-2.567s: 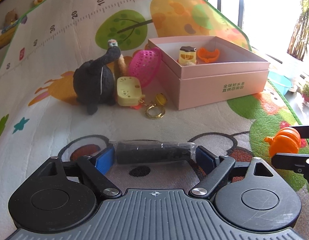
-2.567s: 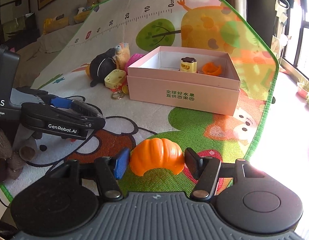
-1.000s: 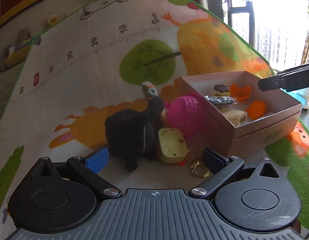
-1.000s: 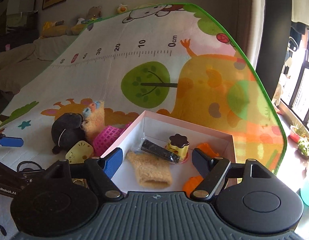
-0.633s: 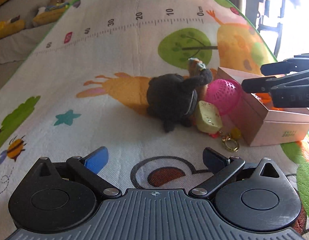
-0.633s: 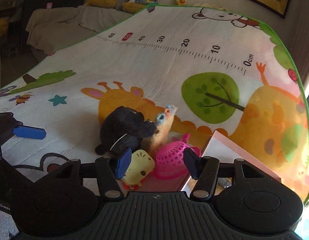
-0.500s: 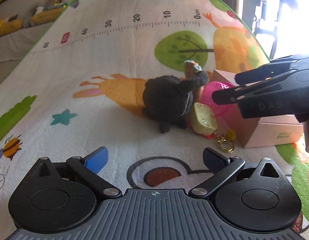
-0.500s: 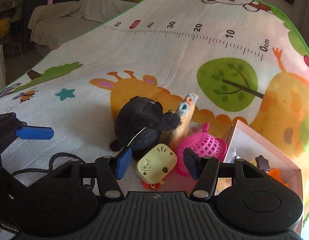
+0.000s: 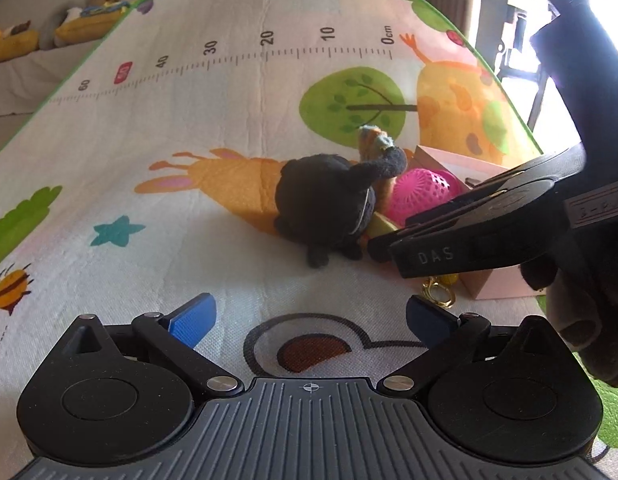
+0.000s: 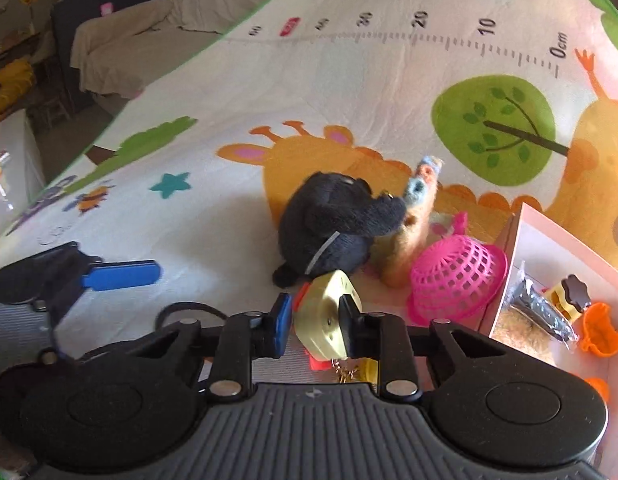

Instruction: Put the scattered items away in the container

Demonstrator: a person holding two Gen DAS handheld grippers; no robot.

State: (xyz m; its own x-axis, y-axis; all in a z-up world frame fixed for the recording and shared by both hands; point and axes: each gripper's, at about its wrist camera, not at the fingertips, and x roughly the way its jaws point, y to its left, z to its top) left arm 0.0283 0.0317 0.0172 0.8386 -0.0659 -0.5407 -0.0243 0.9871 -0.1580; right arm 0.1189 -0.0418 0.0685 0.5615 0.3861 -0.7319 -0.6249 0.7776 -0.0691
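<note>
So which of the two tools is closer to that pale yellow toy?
The right. The right tool is shut on the pale yellow toy. The left tool hangs open over bare mat, short of the toy pile.

From the left wrist view, the black right gripper [image 9: 383,246] hides most of the pale yellow plastic keychain toy [image 9: 379,225] and the open pink cardboard box [image 9: 441,159]; the box's right part [image 10: 557,240] runs off frame.
</note>
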